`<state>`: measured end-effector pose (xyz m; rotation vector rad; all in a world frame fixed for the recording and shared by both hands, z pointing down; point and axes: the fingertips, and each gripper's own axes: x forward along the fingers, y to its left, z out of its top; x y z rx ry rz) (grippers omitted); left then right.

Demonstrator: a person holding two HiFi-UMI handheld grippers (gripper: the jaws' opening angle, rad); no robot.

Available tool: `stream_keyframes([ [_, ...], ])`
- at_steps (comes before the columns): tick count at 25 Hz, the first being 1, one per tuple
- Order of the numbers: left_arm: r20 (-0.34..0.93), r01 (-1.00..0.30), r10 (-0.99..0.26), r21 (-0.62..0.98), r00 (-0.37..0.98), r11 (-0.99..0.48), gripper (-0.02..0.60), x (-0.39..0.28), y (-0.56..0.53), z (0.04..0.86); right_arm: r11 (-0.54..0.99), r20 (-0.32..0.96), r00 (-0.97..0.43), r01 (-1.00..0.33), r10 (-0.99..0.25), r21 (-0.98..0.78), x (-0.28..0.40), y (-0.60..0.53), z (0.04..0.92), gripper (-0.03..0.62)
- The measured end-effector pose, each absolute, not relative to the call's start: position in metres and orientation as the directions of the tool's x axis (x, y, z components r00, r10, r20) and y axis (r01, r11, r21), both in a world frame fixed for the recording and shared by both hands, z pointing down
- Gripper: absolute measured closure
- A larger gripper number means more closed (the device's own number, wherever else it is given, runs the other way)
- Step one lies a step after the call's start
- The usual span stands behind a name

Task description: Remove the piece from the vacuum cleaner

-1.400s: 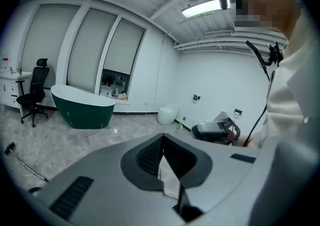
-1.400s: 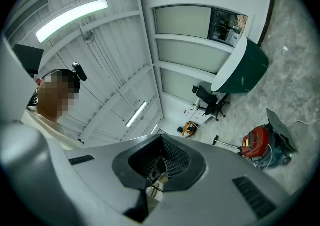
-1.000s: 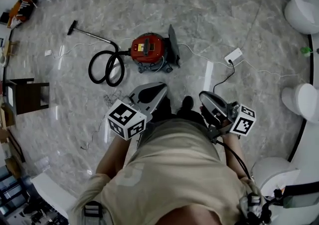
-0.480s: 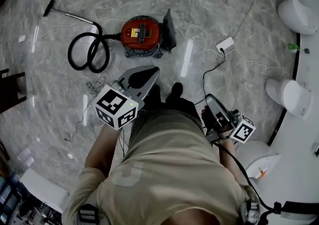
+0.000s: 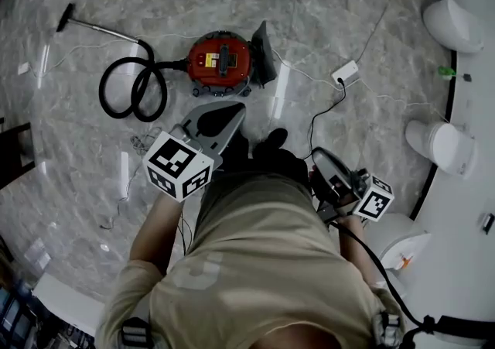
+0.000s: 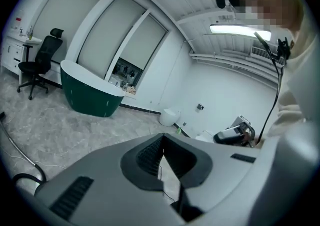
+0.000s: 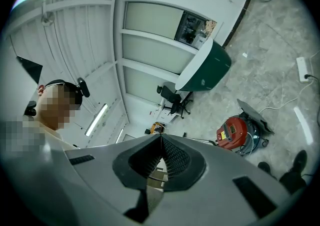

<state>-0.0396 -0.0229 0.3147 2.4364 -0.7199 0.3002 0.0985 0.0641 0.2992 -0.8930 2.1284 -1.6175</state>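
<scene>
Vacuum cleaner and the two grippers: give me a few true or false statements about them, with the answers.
1. The vacuum cleaner stands on the floor, and neither gripper touches it. True.
2. Its hose lies stretched out straight. False: it is coiled in a loop beside the vacuum cleaner.
3. The left gripper has its jaws shut on nothing. True.
4. The right gripper holds the hose. False: its jaws are shut and empty.
</scene>
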Motion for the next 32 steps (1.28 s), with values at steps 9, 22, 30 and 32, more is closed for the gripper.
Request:
stream_keyframes([
  [9,0.38,-0.558,-0.413,0.48,0.828,-0.677,0.578,-0.05,-0.031,0.329,0.146,0.119,-0.758,-0.273,-0.641,-0.951,0.085,0.049,0.309,0.592],
  [22,0.448,-0.651,-0.476,0.443,0.756,-0.616,0.578,-0.043,-0.064,0.337,0.195,0.151,-0.853,-0.281,-0.499,-0.94,0.085,-0.011,0.335,0.592],
  [30,0.534,-0.681,-0.451,0.383,0.715,-0.624,0.578,-0.017,-0.109,0.361,0.191,0.305,-0.877,-0.393,-0.371,-0.9,0.104,-0.077,0.4,0.592],
  [32,0.557,-0.69,-0.445,0.373,0.701,-0.62,0.578,-0.014,-0.12,0.375,0.205,0.37,-0.864,-0.453,-0.341,-0.868,0.109,-0.093,0.425,0.592],
])
